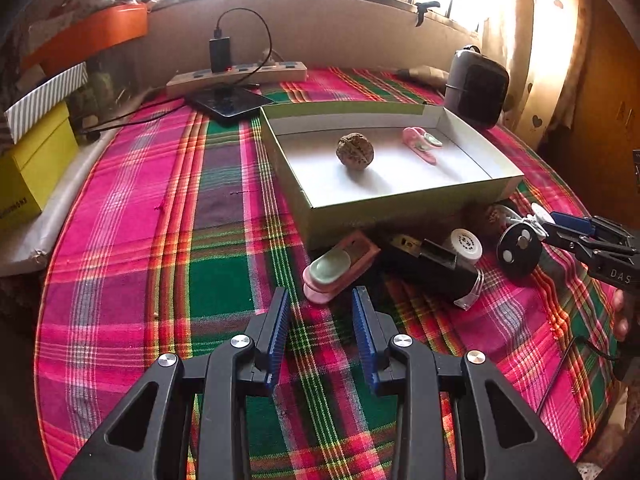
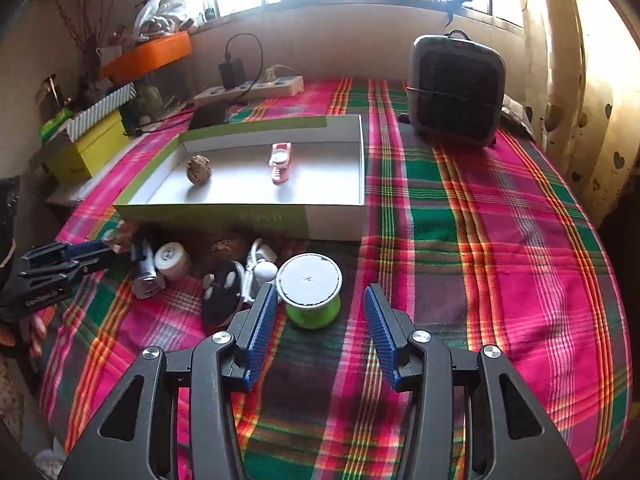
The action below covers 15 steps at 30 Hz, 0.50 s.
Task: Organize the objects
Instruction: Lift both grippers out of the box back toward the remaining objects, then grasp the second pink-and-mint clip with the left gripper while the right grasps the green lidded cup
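An open shallow box (image 1: pixel 404 198) (image 2: pixel 240 216) lies on the plaid cloth and holds a walnut (image 1: pixel 355 151) (image 2: pixel 198 169) and a pink clip (image 1: pixel 421 144) (image 2: pixel 279 162). In front of it lie a second pink clip (image 1: pixel 336 270), a black device (image 1: pixel 434 266), a small white cap (image 1: pixel 466 245) (image 2: pixel 173 260), a black disc (image 1: pixel 519 251) (image 2: pixel 222 294), another walnut (image 2: pixel 227 249) and a green spool (image 2: pixel 311 294). My left gripper (image 1: pixel 322 294) is open just short of the pink clip. My right gripper (image 2: pixel 320 294) is open around the green spool.
A grey heater (image 1: pixel 476 88) (image 2: pixel 456 88) stands at the back right. A power strip (image 1: pixel 236 76) with a charger and a dark tablet (image 1: pixel 230 104) lie at the back. Yellow and striped boxes (image 1: pixel 32 160) sit at the left edge.
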Motion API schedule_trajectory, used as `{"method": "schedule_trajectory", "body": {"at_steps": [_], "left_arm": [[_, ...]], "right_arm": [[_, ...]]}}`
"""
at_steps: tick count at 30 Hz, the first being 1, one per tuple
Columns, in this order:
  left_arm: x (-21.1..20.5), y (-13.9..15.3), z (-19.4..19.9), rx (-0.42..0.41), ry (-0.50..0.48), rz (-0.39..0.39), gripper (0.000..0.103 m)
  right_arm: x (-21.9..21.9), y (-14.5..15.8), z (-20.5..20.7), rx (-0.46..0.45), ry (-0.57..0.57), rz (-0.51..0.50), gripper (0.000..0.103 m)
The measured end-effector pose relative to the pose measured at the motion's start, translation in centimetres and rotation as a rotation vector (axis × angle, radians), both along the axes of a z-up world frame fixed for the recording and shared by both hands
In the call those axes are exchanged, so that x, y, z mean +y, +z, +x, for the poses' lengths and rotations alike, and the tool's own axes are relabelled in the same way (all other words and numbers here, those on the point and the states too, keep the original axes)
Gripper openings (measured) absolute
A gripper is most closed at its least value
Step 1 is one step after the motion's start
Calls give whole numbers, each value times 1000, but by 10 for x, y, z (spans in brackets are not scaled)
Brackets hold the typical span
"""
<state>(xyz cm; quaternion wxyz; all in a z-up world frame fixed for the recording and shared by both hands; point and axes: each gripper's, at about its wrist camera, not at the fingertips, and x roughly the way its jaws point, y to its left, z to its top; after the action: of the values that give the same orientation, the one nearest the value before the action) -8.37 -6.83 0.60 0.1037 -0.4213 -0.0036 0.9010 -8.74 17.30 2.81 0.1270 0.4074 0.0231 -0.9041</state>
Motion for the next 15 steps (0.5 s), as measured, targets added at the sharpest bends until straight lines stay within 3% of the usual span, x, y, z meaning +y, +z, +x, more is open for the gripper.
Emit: {"method": "schedule_trajectory", "body": {"at_steps": [7, 15], "left_arm": [[3, 1, -7, 6, -12, -30, 30], [10, 1, -13, 5, -42, -60, 30]], "right_arm": [[12, -1, -6, 1, -51, 17, 46], [0, -7, -16, -17, 12, 21, 46]]}}
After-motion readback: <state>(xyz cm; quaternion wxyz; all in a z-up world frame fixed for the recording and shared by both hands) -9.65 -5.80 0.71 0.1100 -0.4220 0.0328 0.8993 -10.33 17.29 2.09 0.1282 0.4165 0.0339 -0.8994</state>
